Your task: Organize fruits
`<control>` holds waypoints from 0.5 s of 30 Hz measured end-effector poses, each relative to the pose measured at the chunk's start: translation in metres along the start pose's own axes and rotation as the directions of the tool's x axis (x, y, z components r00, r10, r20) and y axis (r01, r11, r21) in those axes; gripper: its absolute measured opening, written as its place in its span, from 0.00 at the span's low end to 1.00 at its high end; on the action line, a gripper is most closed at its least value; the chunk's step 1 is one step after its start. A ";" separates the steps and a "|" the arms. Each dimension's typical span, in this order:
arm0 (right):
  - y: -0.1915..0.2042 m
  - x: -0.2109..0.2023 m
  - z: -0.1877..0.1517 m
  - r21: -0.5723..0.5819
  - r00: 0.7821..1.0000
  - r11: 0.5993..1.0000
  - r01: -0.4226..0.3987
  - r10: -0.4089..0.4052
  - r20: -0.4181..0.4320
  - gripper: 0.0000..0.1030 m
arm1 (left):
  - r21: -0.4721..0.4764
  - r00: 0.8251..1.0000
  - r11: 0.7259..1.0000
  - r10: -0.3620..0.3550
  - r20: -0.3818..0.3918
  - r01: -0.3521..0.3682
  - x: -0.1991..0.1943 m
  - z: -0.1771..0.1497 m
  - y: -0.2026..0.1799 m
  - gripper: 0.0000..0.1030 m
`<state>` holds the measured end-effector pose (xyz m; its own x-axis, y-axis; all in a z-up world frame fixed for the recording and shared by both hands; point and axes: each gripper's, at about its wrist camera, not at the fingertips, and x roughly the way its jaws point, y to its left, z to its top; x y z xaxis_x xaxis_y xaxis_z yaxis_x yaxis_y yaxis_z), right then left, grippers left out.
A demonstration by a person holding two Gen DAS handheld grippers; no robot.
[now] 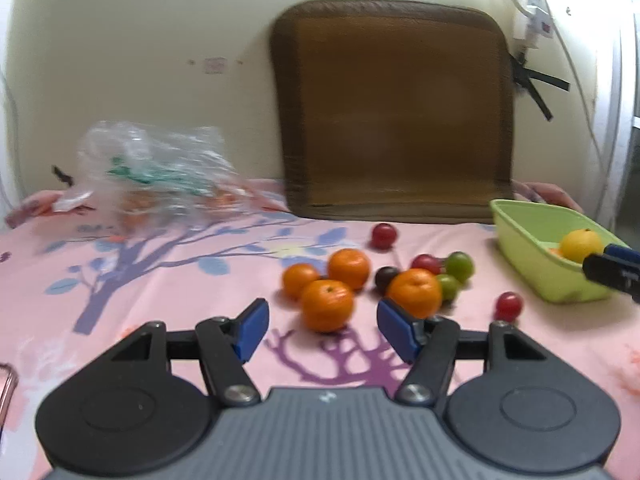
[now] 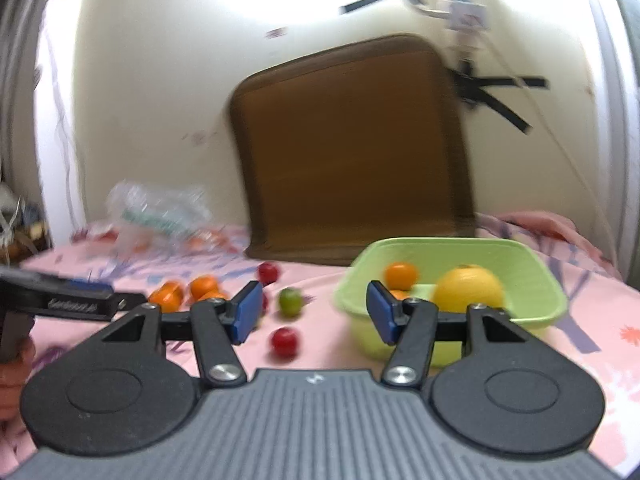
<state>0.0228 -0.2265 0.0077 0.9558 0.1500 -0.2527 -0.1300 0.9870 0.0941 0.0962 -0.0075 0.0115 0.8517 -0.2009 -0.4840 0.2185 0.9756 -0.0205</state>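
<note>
Now left claw [image 1: 322, 330], released and empty, has the round orange tangerine [image 1: 327, 305] dead ahead between its jaws, nearer than right claw [image 2: 315, 312], also released.

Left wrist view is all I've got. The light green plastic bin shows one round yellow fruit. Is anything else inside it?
Observer: Yes. In the right wrist view, a small orange mandarin sits left of the round yellow fruit inside the light green plastic bin.
Operator: Is the right gripper holding anything?
Observer: No. The right gripper is open and empty, just in front of the bin's near left corner.
</note>
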 end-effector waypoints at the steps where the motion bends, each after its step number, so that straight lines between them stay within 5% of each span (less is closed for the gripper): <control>1: 0.010 0.001 -0.001 -0.025 1.000 1.000 0.010 -0.009 0.006 0.58 | 0.001 1.000 1.000 0.008 0.018 -0.008 -0.001 -0.003 0.001 0.60; 8: 0.041 -0.003 -0.005 -0.035 0.988 0.996 0.081 -0.075 0.136 0.58 | 0.079 0.981 0.996 0.033 0.192 -0.049 -0.023 -0.013 -0.014 0.60; 15: 0.051 -0.010 -0.009 -0.117 0.980 0.989 0.089 -0.065 0.190 0.58 | 0.089 0.975 0.992 0.070 0.209 -0.090 -0.028 -0.015 -0.022 0.60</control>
<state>0.0042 -0.1773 0.0064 0.9949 0.0716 -0.0707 -0.0747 0.9963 -0.0421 0.0604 -0.0223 0.0121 0.9456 -0.1460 -0.2908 0.1820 0.9781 0.1008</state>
